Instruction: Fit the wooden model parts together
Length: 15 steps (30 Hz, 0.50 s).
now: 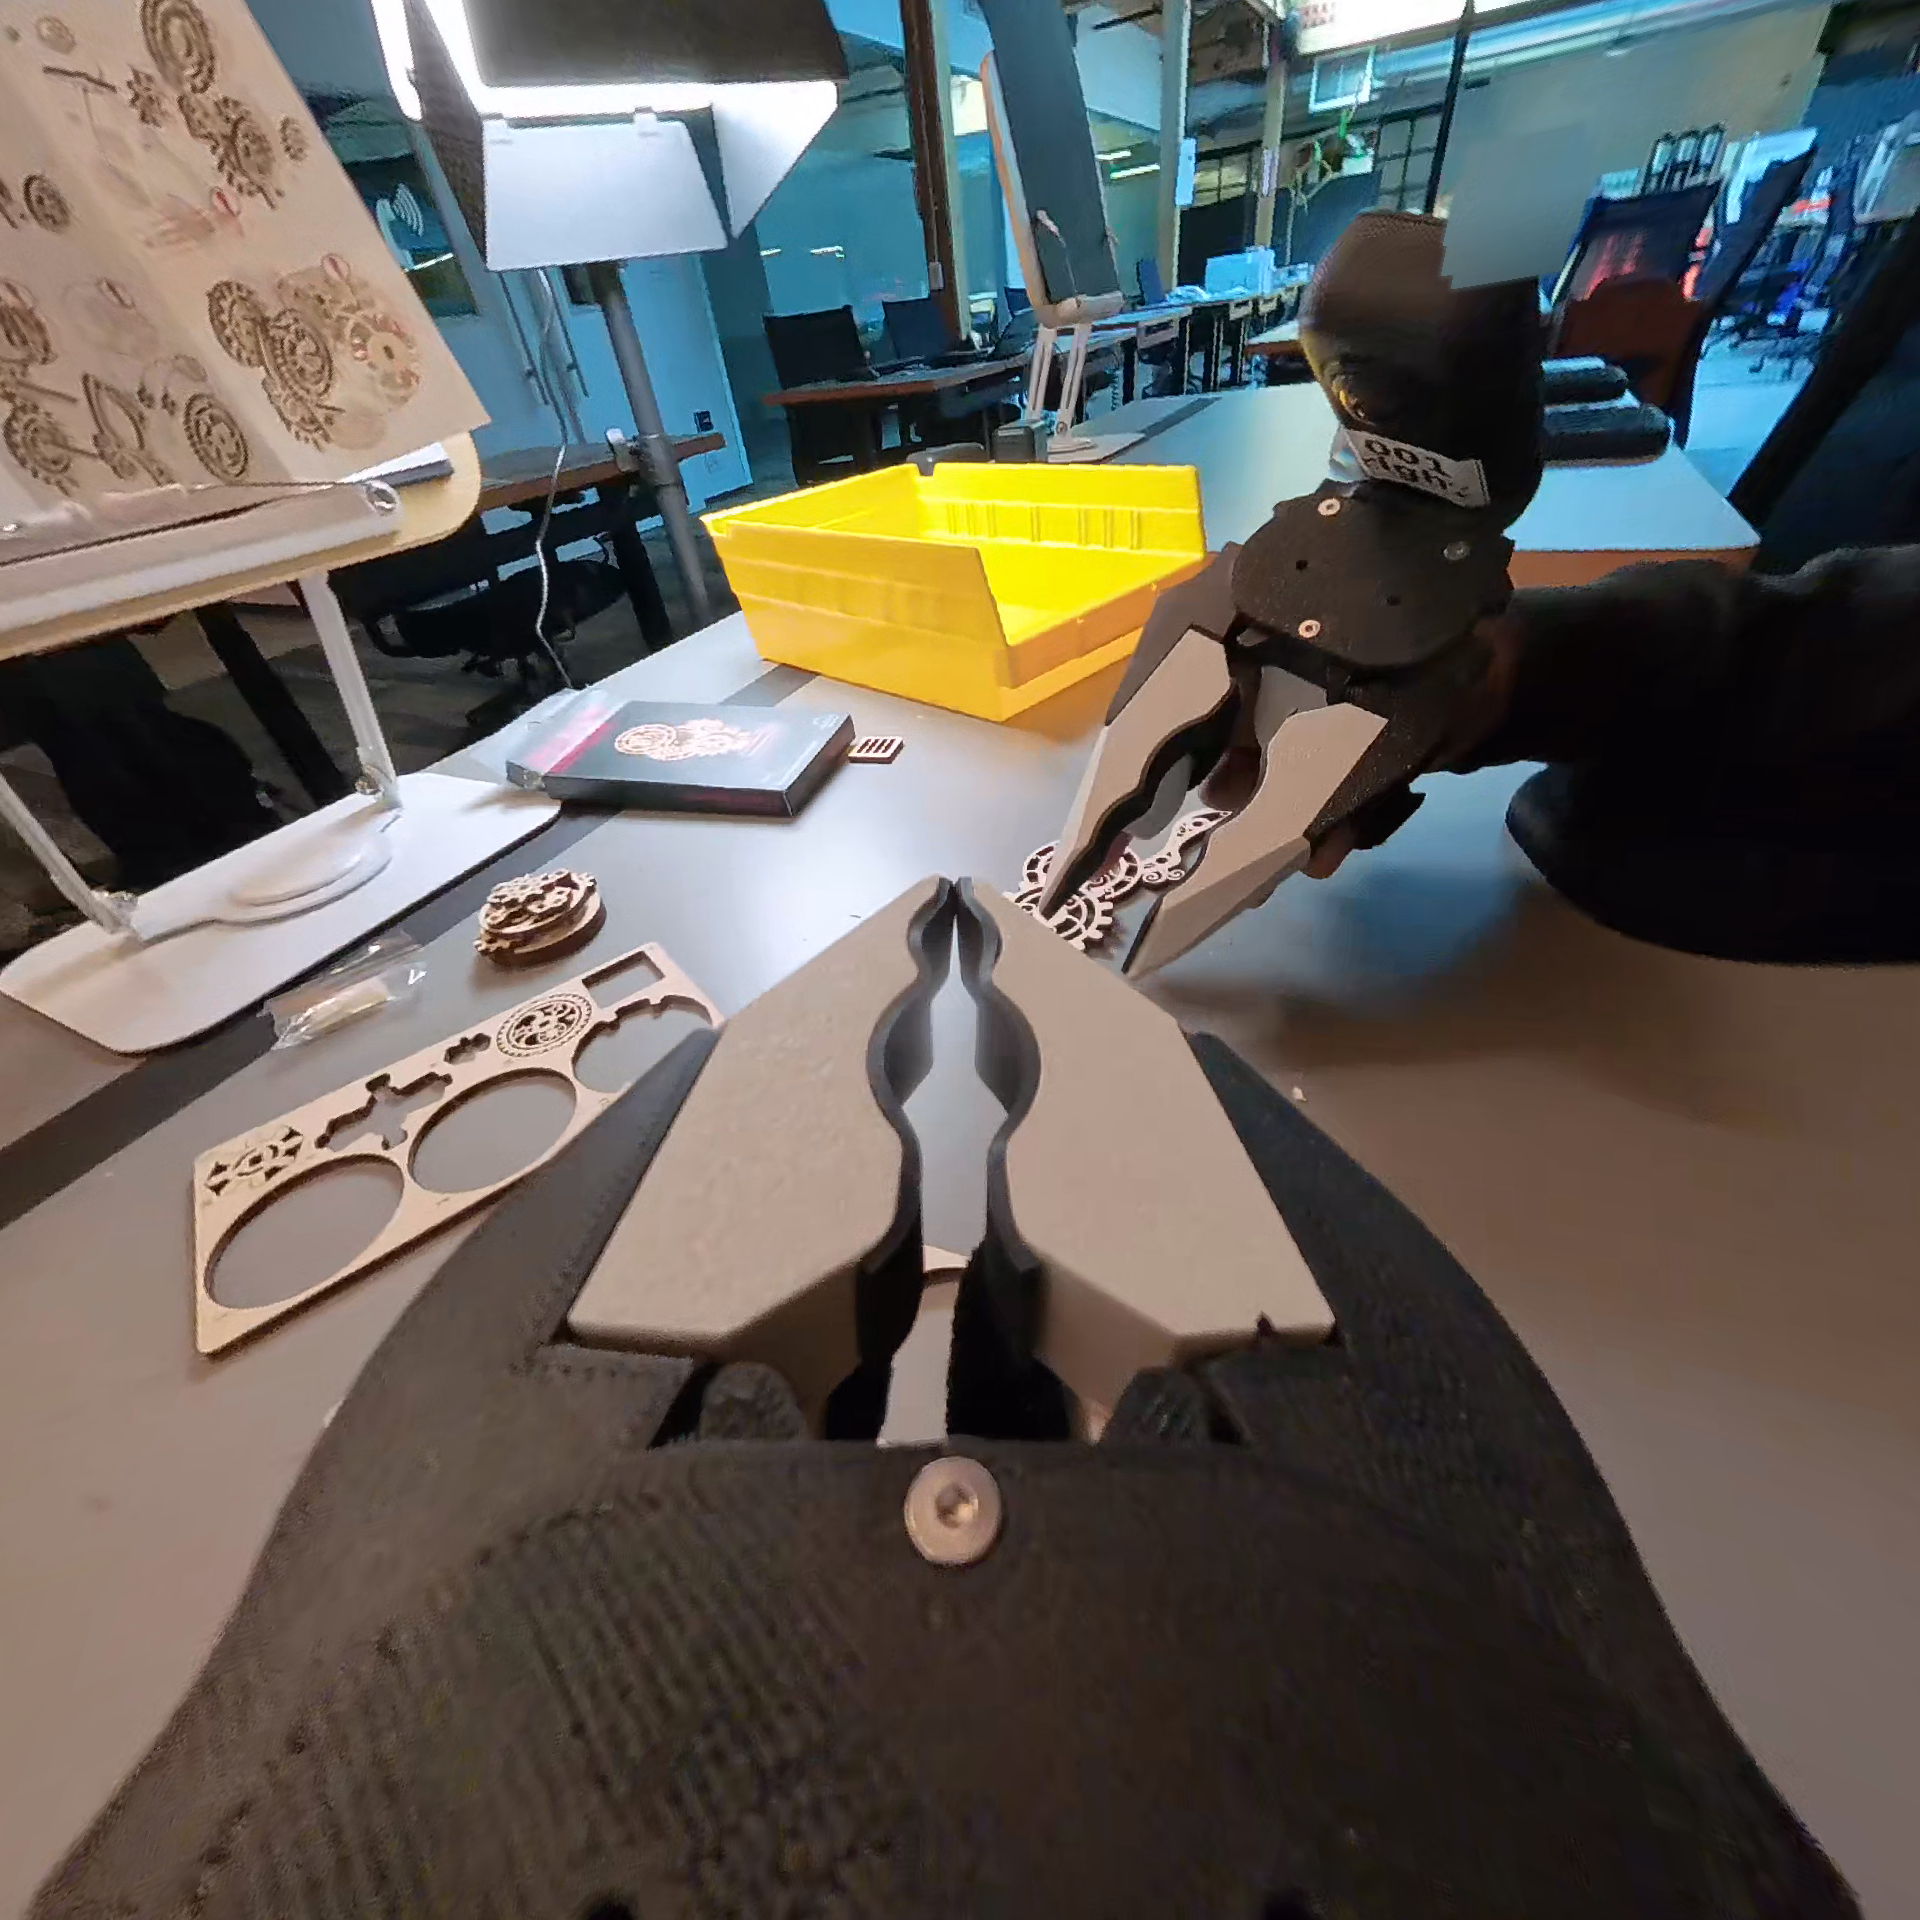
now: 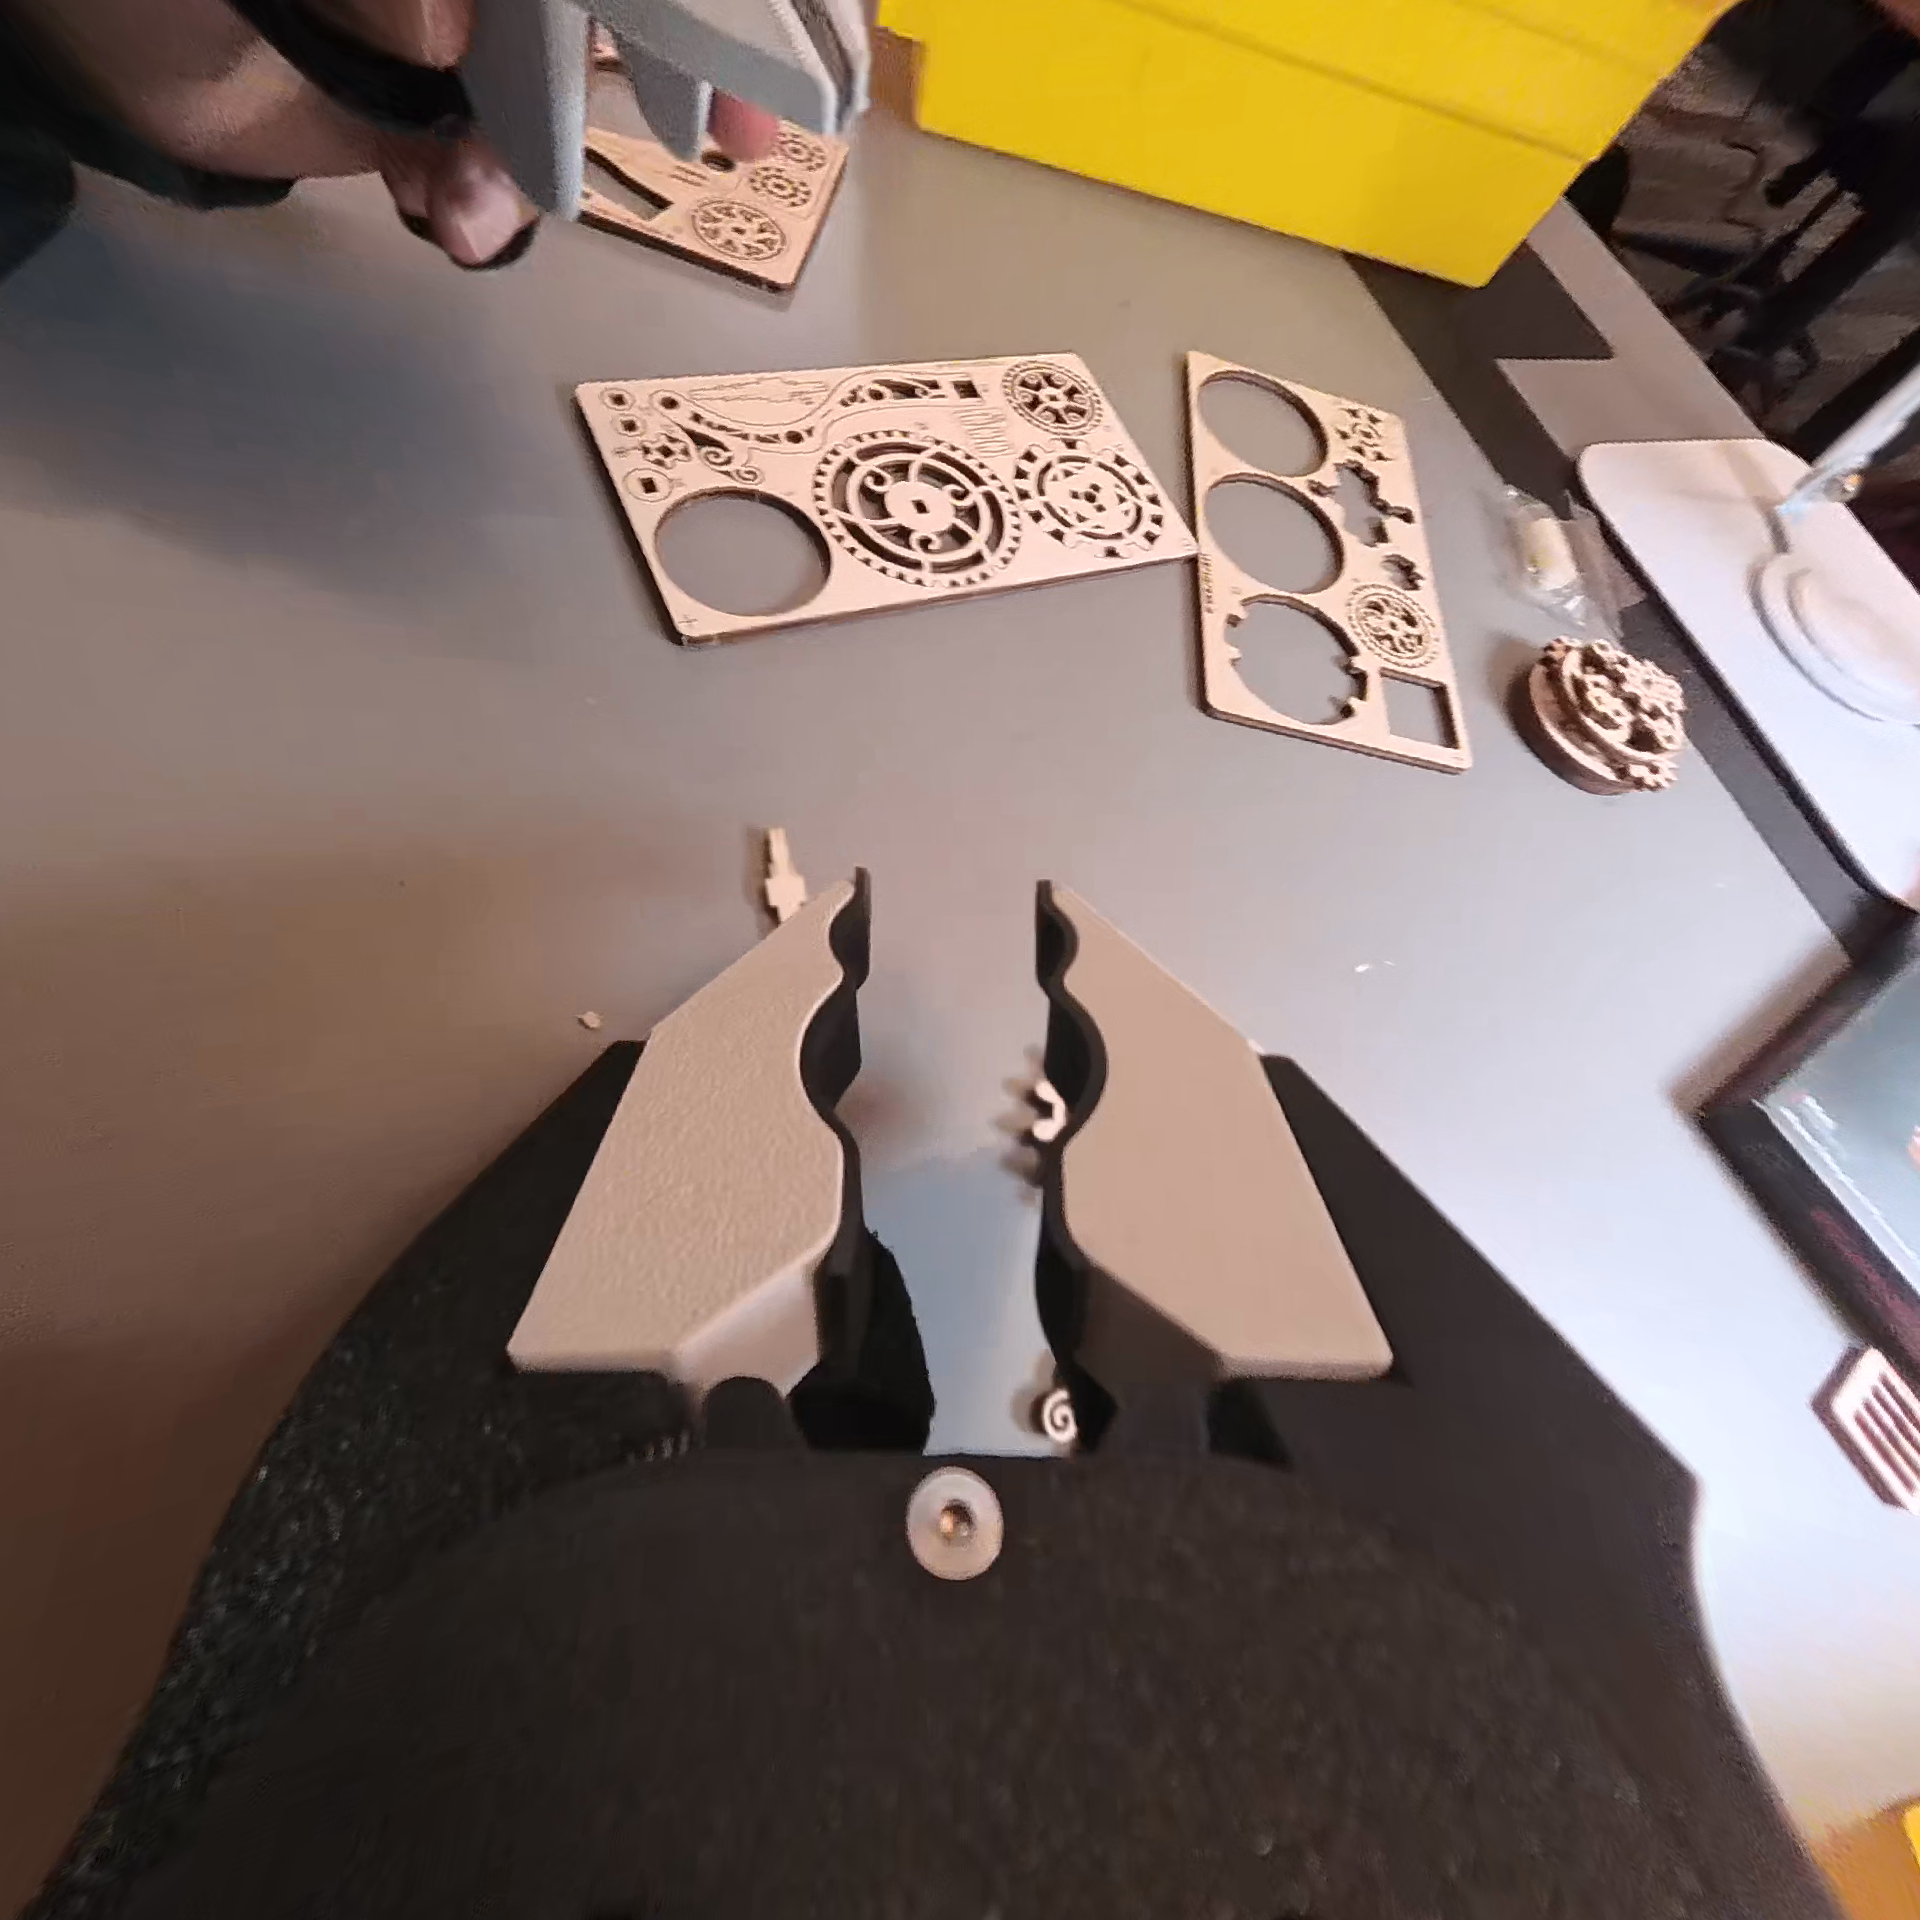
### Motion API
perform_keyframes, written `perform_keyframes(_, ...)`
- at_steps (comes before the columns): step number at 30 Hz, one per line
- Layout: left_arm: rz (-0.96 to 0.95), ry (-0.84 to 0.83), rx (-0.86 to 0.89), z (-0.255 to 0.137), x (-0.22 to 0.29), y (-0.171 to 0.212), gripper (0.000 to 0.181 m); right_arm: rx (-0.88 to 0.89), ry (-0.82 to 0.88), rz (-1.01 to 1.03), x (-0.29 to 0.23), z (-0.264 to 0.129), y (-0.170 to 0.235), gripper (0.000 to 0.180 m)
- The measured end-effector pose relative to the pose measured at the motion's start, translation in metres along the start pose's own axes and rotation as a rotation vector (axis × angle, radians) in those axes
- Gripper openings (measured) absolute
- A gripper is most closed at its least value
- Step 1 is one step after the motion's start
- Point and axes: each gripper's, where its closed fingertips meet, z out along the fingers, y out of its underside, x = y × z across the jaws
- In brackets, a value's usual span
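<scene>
- A pale wooden sheet of cut gears lay flat on the counter.
- Just beside it lay a narrower sheet, mostly punched out.
- An assembled gear model, darker, sat near that sheet.
- A small peg lay apart.

left wrist view: low over grey table, facing 12 o'clock, near | right wrist view: higher, tilted down | shared: punched wooden sheet, yellow bin
</scene>
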Motion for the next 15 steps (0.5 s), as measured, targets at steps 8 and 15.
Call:
perform_keyframes(8, -0.103, -0.047, 0.0, -0.007, -0.016, 0.0, 0.0, -0.083, 0.098, 0.047, 0.034, -0.025, 0.027, 0.01)
perform_keyframes(15, -0.145, -0.073, -0.058, -0.008, -0.027, 0.015, 0.0, -0.124, 0.04, 0.124, 0.055, -0.043, 0.037, 0.018)
